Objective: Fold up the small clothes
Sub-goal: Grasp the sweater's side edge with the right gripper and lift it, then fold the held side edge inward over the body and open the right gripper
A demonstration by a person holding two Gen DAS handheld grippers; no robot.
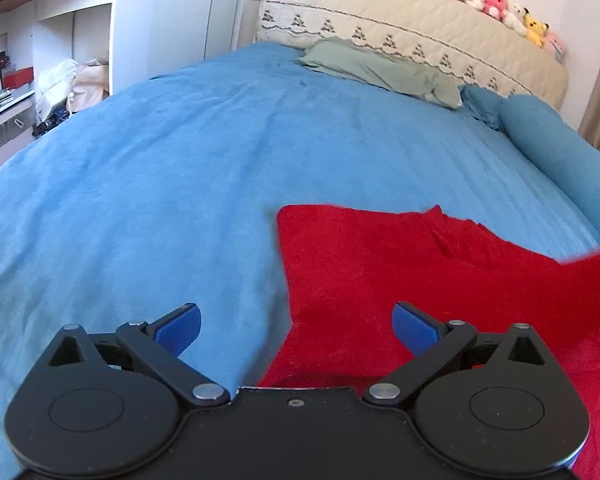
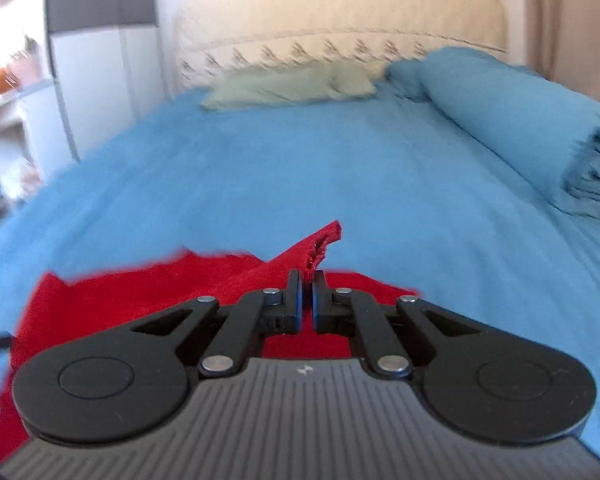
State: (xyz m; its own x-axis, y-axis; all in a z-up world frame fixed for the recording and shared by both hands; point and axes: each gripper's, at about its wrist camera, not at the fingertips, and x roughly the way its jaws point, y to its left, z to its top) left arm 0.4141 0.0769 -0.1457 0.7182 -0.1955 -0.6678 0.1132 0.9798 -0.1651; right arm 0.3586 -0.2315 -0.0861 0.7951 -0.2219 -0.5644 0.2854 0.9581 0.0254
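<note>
Red cloth (image 1: 400, 288): one small red piece of clothing, lying on the near right part of the bed, partly flat, with one corner lifted.
Bed (image 1: 180, 184): one big bed with a blue sheet; the red cloth rests on it.
Left tongs (image 1: 296, 330): spread wide, nothing between the two blue pads; they hang over the near left edge of the red cloth, not touching it as far as can be seen.
Right tongs (image 2: 307, 300): pressed together, pinching a corner of the red cloth, which sticks up just past the tips.
Green cloth (image 1: 380, 70): one pale green piece at the far end of the bed, by the headboard (image 1: 420, 20).
Blue roll (image 2: 512, 120): one rolled blue blanket on the far right of the bed.
Soft toys (image 1: 500, 8): a row on top of the headboard, about six; the count is hard to tell.
Shelves (image 1: 40, 40): white shelves on the far left, holding small boxes and bottles, too small to count.
</note>
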